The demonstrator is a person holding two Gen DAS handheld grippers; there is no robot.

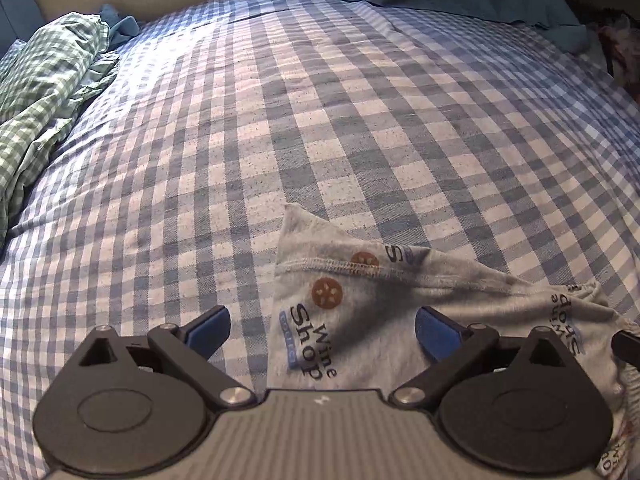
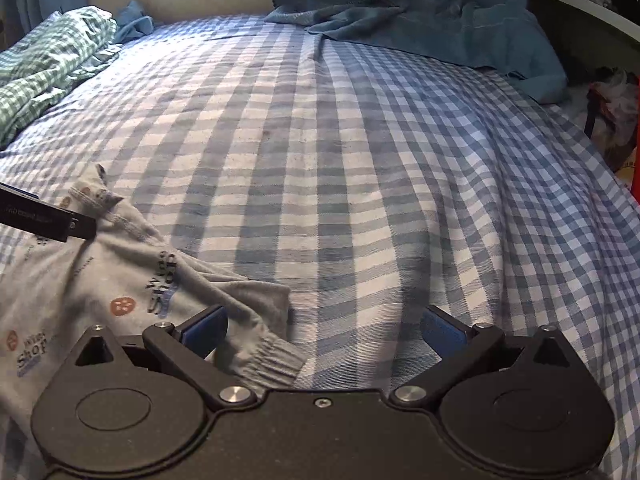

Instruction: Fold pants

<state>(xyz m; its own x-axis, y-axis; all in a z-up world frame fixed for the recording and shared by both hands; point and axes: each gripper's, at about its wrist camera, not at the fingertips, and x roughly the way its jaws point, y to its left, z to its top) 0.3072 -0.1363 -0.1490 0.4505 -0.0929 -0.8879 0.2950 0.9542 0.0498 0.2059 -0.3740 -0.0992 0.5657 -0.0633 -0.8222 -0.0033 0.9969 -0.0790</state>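
Observation:
Light grey pants (image 1: pixel 372 304) printed with "Wine Shop" words and brown round marks lie crumpled on the blue checked bedsheet (image 1: pixel 280 120). In the left wrist view they lie under and between the fingers of my left gripper (image 1: pixel 322 330), which is open and holds nothing. In the right wrist view the pants (image 2: pixel 100 280) lie at the lower left, their ribbed cuff (image 2: pixel 272 360) near the left finger. My right gripper (image 2: pixel 322 330) is open and empty above the sheet. Part of the left gripper (image 2: pixel 44 216) shows over the pants there.
A green checked cloth (image 1: pixel 44 76) is bunched at the far left of the bed. A blue-grey blanket (image 2: pixel 440 28) lies across the far end. A bag and clutter (image 2: pixel 612 112) stand beyond the bed's right edge. A wall runs behind the bed.

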